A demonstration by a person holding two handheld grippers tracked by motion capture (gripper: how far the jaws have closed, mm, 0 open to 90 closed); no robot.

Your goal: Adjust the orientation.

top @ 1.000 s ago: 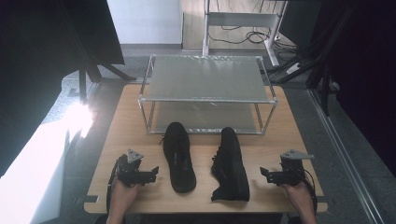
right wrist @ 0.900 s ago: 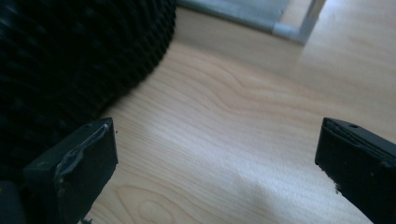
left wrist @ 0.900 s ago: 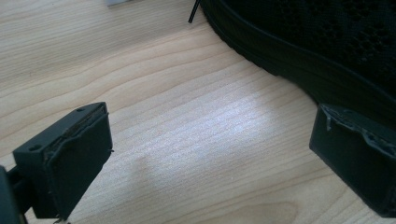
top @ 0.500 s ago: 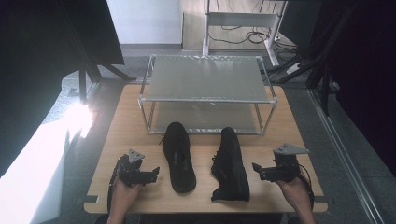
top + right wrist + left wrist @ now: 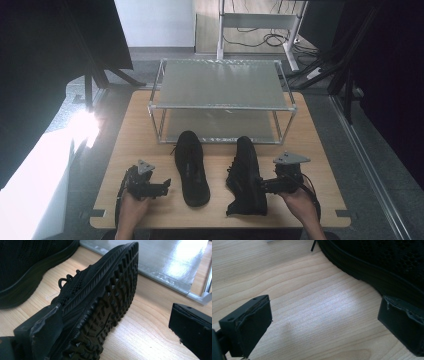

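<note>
Two black mesh shoes lie on the wooden table [image 5: 134,131]. The left shoe [image 5: 191,167] stands upright, toe pointing away. The right shoe [image 5: 247,176] is tipped on its side, its lugged sole [image 5: 110,305] turned toward my right gripper. My left gripper [image 5: 162,186] rests open just left of the left shoe; in the left gripper view bare wood lies between its jaws [image 5: 324,322], and the right jaw nearly touches the shoe's sole edge [image 5: 372,277]. My right gripper [image 5: 263,184] is open at the right shoe's heel, its left jaw against the upper [image 5: 120,332].
A two-tier metal rack [image 5: 220,82] stands at the back of the table, its lower shelf [image 5: 160,262] just beyond the shoes' toes. The left shoe's side [image 5: 30,265] fills the upper left of the right gripper view. Dark curtains and a desk frame surround the table.
My right gripper has moved left up to the right shoe's heel. The left gripper has barely shifted. Both shoes lie as before.
</note>
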